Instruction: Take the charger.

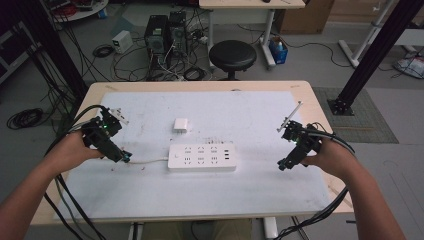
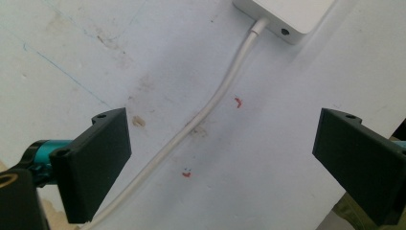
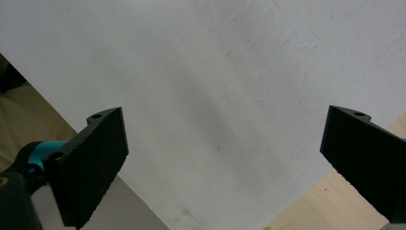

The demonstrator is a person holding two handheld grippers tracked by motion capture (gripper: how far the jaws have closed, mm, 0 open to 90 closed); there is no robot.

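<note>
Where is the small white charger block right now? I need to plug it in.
In the high view, the charger block lies mid-table on the white mat, just beyond the power strip.

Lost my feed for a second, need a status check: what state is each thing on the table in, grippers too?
Power strip: flat on the mat, sockets up, nothing plugged in.
Cord: slack on the mat, between the left jaws, untouched.
Charger: loose, behind the strip.
Left gripper: open.
Right gripper: open, empty.
</note>
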